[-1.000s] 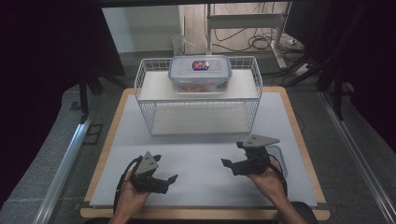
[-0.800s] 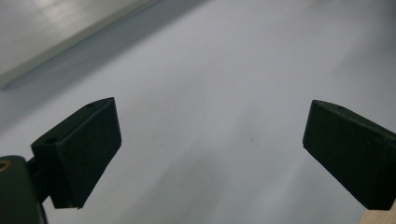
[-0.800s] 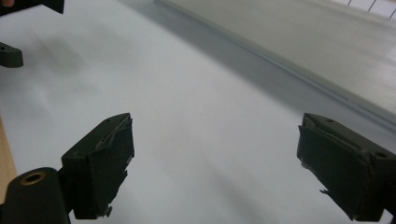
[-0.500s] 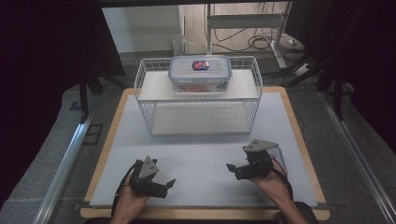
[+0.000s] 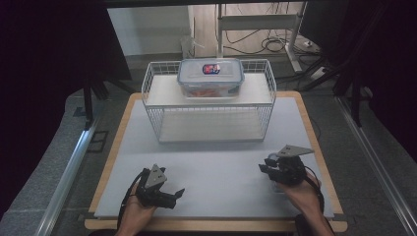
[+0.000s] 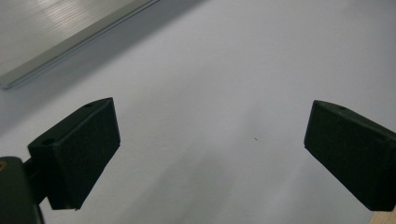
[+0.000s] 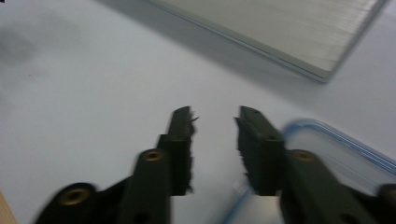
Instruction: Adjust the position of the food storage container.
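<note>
Lidded container (image 5: pixel 210 78) atop wire basket (image 5: pixel 157 125) – left gripper (image 5: pixel 172 194) jaws spread, right gripper (image 7: pixel 215 135) jaws narrowed, gripping nothing

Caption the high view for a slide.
Two hand-held grippers, left and right, rest near a wire rack carrying a lidded food container.

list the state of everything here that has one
food box: lid on, upright on top of the wire rack
left tongs: wide open, empty, over the table
right tongs: just been closing, narrow gap left, nothing between
blue-rimmed clear lid: flat on the table beside the right tongs
</note>
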`<action>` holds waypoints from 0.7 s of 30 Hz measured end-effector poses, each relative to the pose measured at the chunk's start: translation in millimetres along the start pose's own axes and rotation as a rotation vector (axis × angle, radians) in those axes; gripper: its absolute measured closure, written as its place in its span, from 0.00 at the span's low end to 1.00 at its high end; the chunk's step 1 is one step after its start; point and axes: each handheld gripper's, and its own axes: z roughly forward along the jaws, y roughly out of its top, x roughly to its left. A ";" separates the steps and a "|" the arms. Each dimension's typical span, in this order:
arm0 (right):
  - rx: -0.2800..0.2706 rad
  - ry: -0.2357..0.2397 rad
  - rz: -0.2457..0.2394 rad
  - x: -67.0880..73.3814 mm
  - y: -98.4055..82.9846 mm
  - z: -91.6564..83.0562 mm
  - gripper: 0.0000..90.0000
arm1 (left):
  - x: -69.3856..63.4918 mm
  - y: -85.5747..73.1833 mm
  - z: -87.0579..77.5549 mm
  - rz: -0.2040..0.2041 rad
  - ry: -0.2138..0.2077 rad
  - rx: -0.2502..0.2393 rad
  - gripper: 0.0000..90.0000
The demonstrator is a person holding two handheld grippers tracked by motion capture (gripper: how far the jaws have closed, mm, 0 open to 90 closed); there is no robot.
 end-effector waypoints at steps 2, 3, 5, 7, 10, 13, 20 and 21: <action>-0.002 -0.013 0.027 -6.9 -4.3 -7.4 0.91 | 0.5 0.2 -0.6 -0.004 -0.005 -0.008 0.04; -0.008 -0.016 0.035 -9.5 -6.1 -9.7 0.93 | 0.8 0.1 -0.9 -0.009 -0.008 -0.013 0.04; -0.008 -0.028 0.053 -16.3 -10.3 -15.7 0.96 | 1.7 -0.3 -0.9 -0.013 -0.010 -0.015 0.04; -0.013 -0.048 0.067 -20.7 -12.9 -20.4 0.99 | 2.3 -0.7 -0.6 -0.015 -0.008 -0.013 0.04; -0.013 -0.094 0.080 -25.7 -16.4 -27.3 0.99 | 2.2 -0.9 -0.3 -0.012 -0.006 -0.011 0.04; -0.002 -0.144 0.096 -31.7 -22.4 -34.3 0.99 | 1.8 -1.0 0.6 -0.008 -0.006 -0.005 0.04; 0.018 -0.203 0.140 -44.7 -42.6 -45.1 0.99 | 1.8 -0.1 0.5 -0.025 -0.030 -0.024 0.04; 0.025 -0.211 0.143 -45.7 -44.2 -45.1 0.99 | 1.7 -0.2 0.8 -0.023 -0.029 -0.022 0.04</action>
